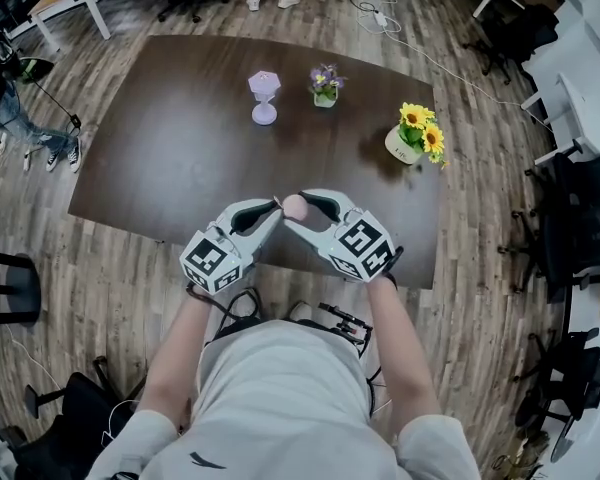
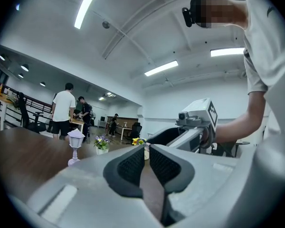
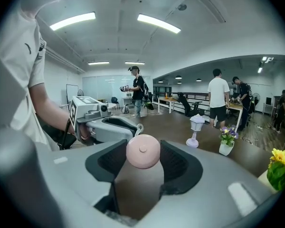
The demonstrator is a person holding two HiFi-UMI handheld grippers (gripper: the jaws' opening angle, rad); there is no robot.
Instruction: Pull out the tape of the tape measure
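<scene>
A round pink tape measure (image 1: 294,206) hangs over the front edge of the dark table (image 1: 170,158). My right gripper (image 1: 302,209) is shut on it, its pads pressing the round case (image 3: 143,151) from both sides. My left gripper (image 1: 275,206) meets it from the left, tip to tip. In the right gripper view a small white loop, the tape's end tab (image 3: 137,127), shows at the tip of the left gripper (image 3: 132,128). In the left gripper view the left gripper's pads (image 2: 132,164) stand nearly together with a thin slit between them; the case is hidden there.
At the table's back stand a lavender lantern (image 1: 264,96) and a small pot of purple flowers (image 1: 325,85); a pot of yellow flowers (image 1: 417,133) stands at the right. Office chairs (image 1: 580,218) line the right side. People stand by desks in the background (image 3: 218,99).
</scene>
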